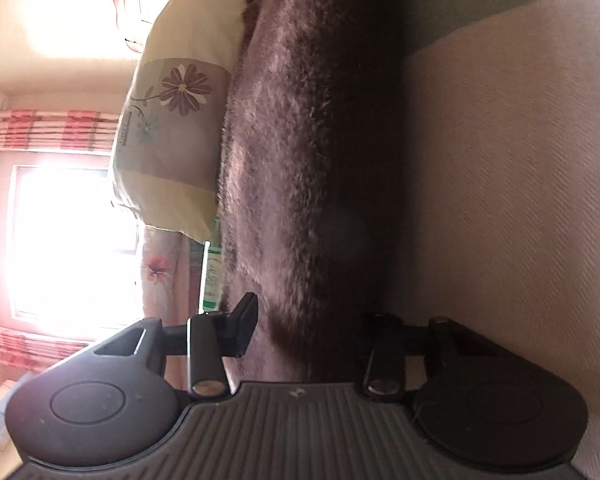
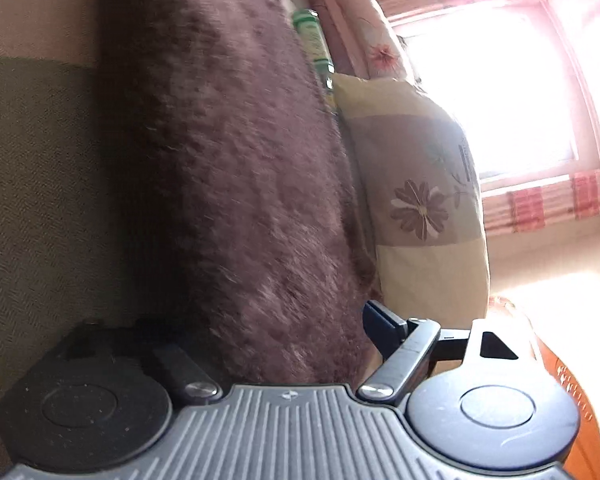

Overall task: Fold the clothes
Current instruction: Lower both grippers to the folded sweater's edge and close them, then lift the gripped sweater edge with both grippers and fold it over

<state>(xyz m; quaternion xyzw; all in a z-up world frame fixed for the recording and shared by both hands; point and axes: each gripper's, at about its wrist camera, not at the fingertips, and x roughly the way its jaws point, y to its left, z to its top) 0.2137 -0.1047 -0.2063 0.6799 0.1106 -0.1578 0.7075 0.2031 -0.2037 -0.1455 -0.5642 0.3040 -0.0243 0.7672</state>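
A dark brown furry garment [image 1: 300, 160] lies on a beige and green bedspread [image 1: 520, 200]. Both cameras are rolled on their sides. My left gripper [image 1: 316, 332] is spread wide with the garment's edge between its fingers; one finger [image 1: 244, 328] shows above the fur, the other is in shadow below it. In the right wrist view the same garment [image 2: 228, 160] fills the middle. My right gripper [image 2: 268, 340] is likewise spread wide around the garment's edge, one finger [image 2: 384, 332] visible, the other hidden in dark fur.
A cream pillow with brown flower print [image 1: 172, 120] lies beyond the garment, also in the right wrist view [image 2: 420, 200]. A green and white bottle [image 2: 316, 48] lies beside it. A bright window with red checked curtains [image 1: 68, 240] is behind. Wooden furniture [image 2: 572, 392] stands nearby.
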